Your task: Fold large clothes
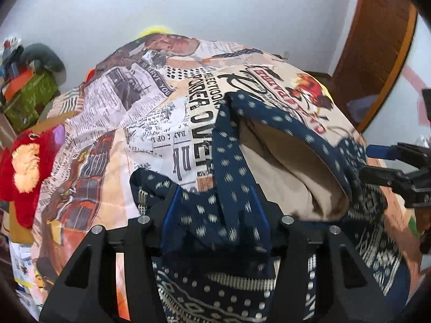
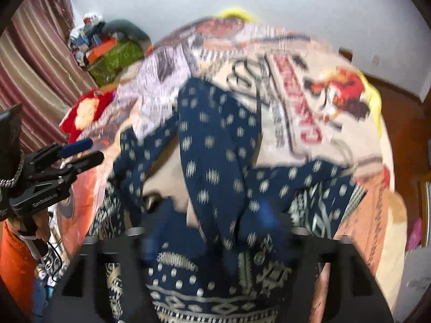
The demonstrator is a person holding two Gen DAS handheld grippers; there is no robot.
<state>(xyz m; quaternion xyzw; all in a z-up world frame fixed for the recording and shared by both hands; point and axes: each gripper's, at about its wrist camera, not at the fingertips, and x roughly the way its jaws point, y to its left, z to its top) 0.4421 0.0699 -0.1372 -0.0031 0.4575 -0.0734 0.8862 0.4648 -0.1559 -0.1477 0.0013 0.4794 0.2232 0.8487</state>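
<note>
A navy blue garment (image 1: 231, 167) with cream dots and a patterned border lies bunched on a bed covered by a newspaper-print sheet (image 1: 129, 102). Its beige lining (image 1: 282, 167) shows where it gapes open. My left gripper (image 1: 215, 204) has its blue-padded jaws spread around a fold of the garment. My right gripper (image 2: 212, 228) also straddles a fold of the same garment (image 2: 215, 148), jaws spread; this view is blurred. Each gripper shows at the other view's edge: the right one (image 1: 377, 167), the left one (image 2: 80, 153).
A red plush toy (image 1: 24, 167) lies at the bed's left edge. A green box (image 1: 29, 94) with clutter stands behind it by a striped curtain (image 2: 35, 62). A wooden door frame (image 1: 377, 48) is at the right. A white wall is behind.
</note>
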